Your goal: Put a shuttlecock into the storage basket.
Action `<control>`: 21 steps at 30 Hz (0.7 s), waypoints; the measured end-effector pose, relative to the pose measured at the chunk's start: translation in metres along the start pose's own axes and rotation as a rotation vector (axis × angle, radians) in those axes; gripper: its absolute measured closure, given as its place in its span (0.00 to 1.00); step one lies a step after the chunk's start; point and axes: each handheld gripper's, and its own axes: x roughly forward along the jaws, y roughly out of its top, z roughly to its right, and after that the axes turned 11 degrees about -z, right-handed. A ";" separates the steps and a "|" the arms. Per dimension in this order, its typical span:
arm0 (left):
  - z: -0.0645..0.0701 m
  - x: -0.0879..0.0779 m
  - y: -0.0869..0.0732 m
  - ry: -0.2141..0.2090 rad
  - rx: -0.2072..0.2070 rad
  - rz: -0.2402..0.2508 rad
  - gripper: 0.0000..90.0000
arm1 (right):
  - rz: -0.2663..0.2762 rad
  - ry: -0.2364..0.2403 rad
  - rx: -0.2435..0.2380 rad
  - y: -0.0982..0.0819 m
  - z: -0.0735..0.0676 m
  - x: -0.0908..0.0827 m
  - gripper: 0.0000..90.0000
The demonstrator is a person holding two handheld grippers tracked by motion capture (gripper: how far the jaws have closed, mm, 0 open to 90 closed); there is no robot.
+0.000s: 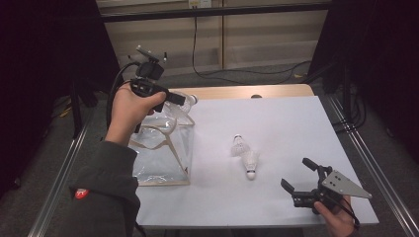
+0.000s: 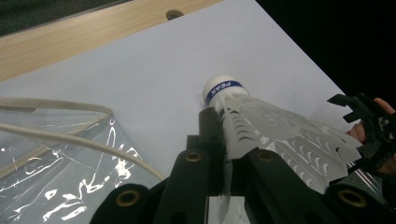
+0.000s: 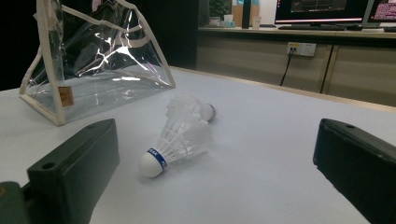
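Note:
My left gripper (image 1: 180, 98) is raised above the mouth of a clear plastic bag with beige trim (image 1: 163, 153), shut on the feather skirt of a white shuttlecock (image 1: 191, 100). In the left gripper view the jaws (image 2: 229, 154) pinch that shuttlecock (image 2: 261, 126), its blue-banded cork pointing away, with the bag (image 2: 56, 154) below left. Two more shuttlecocks (image 1: 239, 146) (image 1: 251, 163) lie mid-table. My right gripper (image 1: 296, 173) rests open near the front right edge. In the right gripper view its jaws (image 3: 219, 154) frame the near shuttlecock (image 3: 180, 140), the far shuttlecock (image 3: 198, 109) and the bag (image 3: 93, 70).
A white sheet (image 1: 276, 118) covers the table, with a bare wooden strip (image 1: 247, 91) along the far edge. Metal rails (image 1: 365, 158) run down both sides. Cables (image 1: 237, 74) lie on the floor beyond.

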 end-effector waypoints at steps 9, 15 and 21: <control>-0.003 -0.003 -0.001 0.004 -0.003 -0.001 0.99 | 0.000 0.002 0.000 0.000 0.000 0.000 0.00; -0.004 -0.005 -0.002 0.005 -0.013 0.004 0.99 | -0.001 -0.001 -0.001 0.000 0.000 0.000 0.00; -0.007 -0.006 -0.002 0.018 -0.014 -0.001 0.99 | -0.002 -0.001 0.001 0.000 0.000 0.000 0.00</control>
